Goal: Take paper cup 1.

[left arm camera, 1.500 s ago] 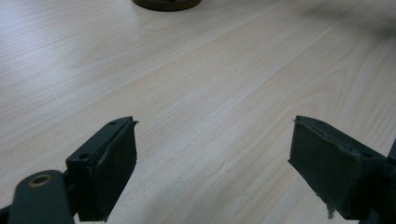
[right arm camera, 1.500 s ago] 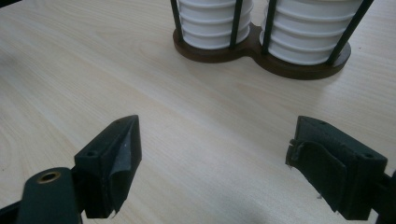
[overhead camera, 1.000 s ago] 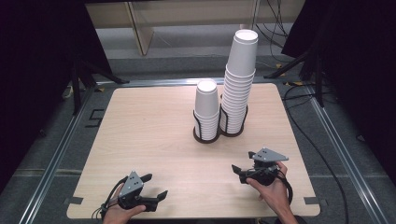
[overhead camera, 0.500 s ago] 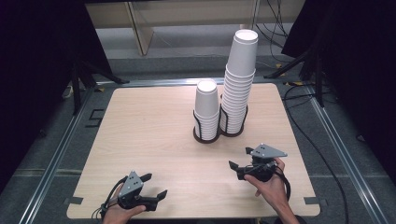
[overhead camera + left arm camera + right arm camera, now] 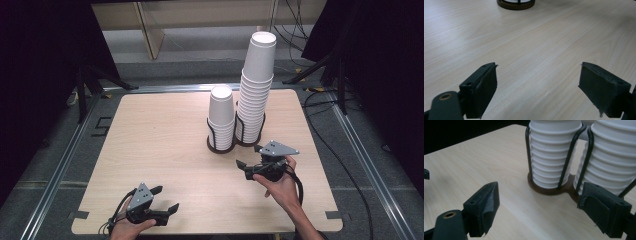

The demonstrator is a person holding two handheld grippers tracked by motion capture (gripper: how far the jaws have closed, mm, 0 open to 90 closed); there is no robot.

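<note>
Now nearer the cups with the right tongs (image 5: 248, 156), lifted off the worktop (image 5: 160, 130) and carried forward since a second ago; released, jaws wide, nothing between them. Aimed low at the holder (image 5: 220, 146), short stack (image 5: 221, 117) straight ahead in the right gripper view, tall stack (image 5: 256, 95) just beside it on the right-hand jaw's side. Likely means an approach to the short stack, with no contact yet. Unmoved with the left tongs (image 5: 167, 198), likewise released and empty, parked close to the front edge. Plenty of bare worktop to the left and in front of the holder for a swing or a set-down. Less room behind and to the right of the tall stack, so best to keep clear there: tall, and easy to tip with a stray jaw.
</note>
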